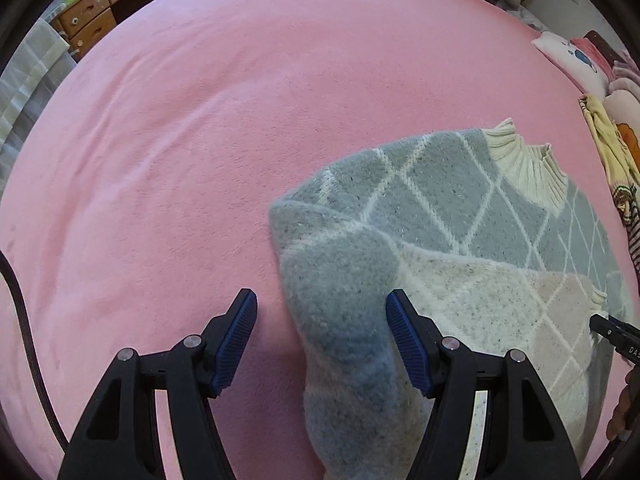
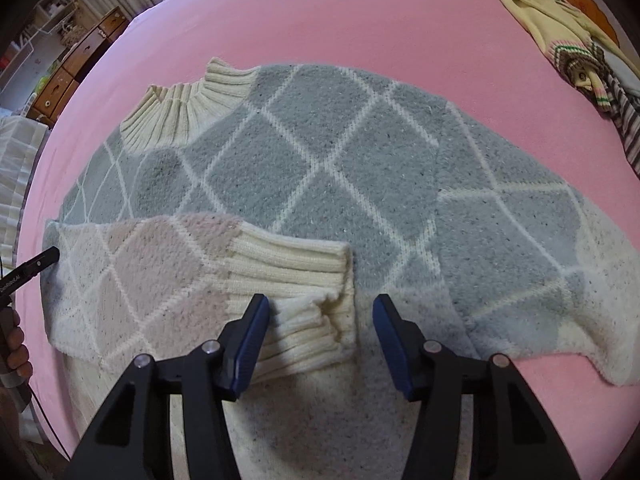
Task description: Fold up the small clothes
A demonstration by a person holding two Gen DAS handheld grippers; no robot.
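A small grey knit sweater [image 2: 320, 160] with a white diamond pattern and a cream ribbed collar [image 2: 180, 108] lies flat on the pink blanket [image 2: 360, 20]. One sleeve is folded across the body, its cream ribbed cuff [image 2: 296, 280] lying just ahead of my right gripper [image 2: 318, 316], which is open above it. The other sleeve [image 2: 540, 260] stretches out to the right. In the left wrist view my left gripper [image 1: 322, 316] is open, its jaws on either side of the sweater's folded left edge [image 1: 344, 300]. The sweater [image 1: 460, 208] fills that view's right half.
A heap of other clothes, yellow and striped, lies at the blanket's far right [image 2: 568, 40] and shows in the left wrist view [image 1: 612, 160]. A wooden chest of drawers [image 1: 92, 20] stands beyond the bed. A pillow [image 1: 568, 60] sits at the far corner.
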